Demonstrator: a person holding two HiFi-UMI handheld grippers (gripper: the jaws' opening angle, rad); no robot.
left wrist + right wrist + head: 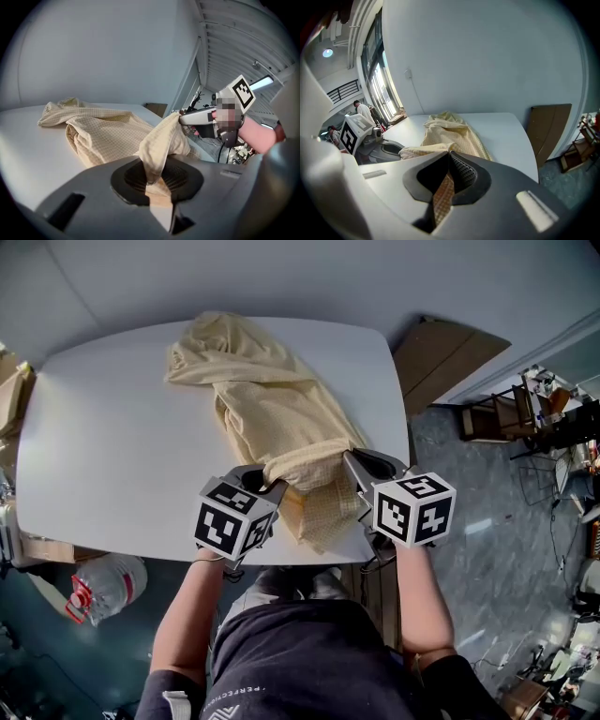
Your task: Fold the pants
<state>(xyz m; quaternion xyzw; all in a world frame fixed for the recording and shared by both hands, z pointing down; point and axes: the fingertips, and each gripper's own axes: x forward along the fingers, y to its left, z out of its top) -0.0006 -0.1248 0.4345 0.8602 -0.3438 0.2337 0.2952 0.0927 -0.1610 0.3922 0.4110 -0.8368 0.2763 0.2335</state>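
Head view: pale yellow checked fabric pants lie on a white rounded surface, stretched from a bunched heap at the far edge down to the near edge, where a loose end hangs over. Both claws meet the cloth at that near end. The left claw grips the fabric beside its black-and-white marker cube, and the right claw grips it just across, its own marker cube towards the person. A raised band of cloth spans between the two.

Left gripper view shows the jaws narrow, with a fold of the pants pinched between them – the fabric rises out of the gap and runs up to the other claw's tip. Right gripper view shows its jaws nearly together on a thin strip of the same checked cloth, while the rest of the garment lies on the surface beyond.

On the floor, left of the person, lies a clear plastic bottle with a red handle – a brown board leans by the wall to the right of the surface.
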